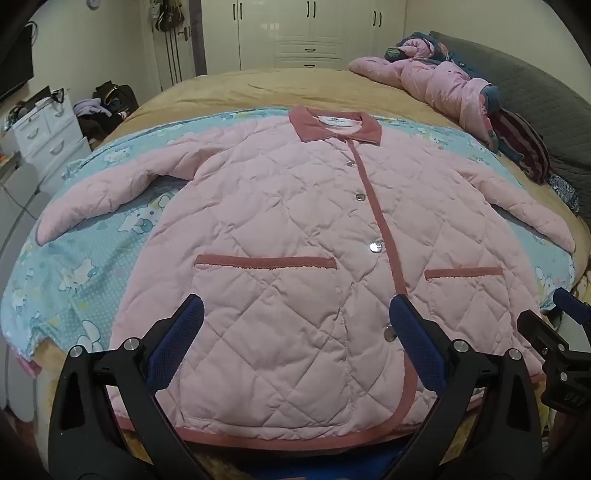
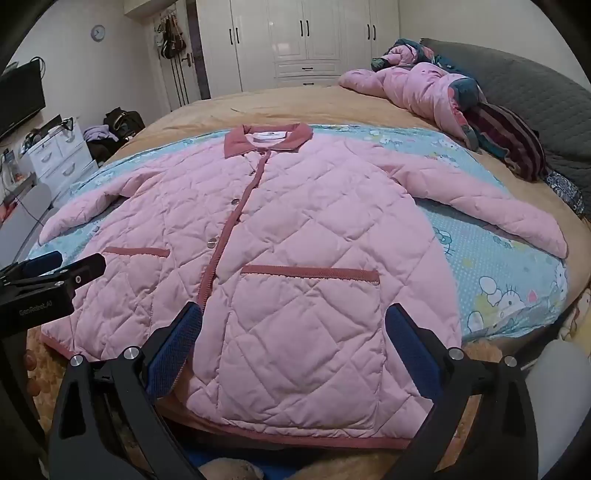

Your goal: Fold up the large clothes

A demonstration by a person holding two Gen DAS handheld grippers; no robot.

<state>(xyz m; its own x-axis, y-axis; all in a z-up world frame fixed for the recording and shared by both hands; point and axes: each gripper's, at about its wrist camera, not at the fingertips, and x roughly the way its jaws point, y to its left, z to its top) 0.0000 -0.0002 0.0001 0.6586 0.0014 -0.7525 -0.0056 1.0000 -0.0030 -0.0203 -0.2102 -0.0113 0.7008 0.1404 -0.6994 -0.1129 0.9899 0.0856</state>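
Observation:
A pink quilted jacket with a dark pink collar, snap buttons and two trimmed pockets lies flat and face up on the bed, sleeves spread out to both sides. It also shows in the right wrist view. My left gripper is open and empty, above the jacket's lower left panel near the hem. My right gripper is open and empty, above the lower right panel under its pocket. The left gripper also shows in the right wrist view, and the right gripper in the left wrist view.
A light blue cartoon-print sheet lies under the jacket on a tan bedspread. A heap of pink and dark clothes lies at the far right by a grey headboard. White drawers and a wardrobe stand beyond the bed.

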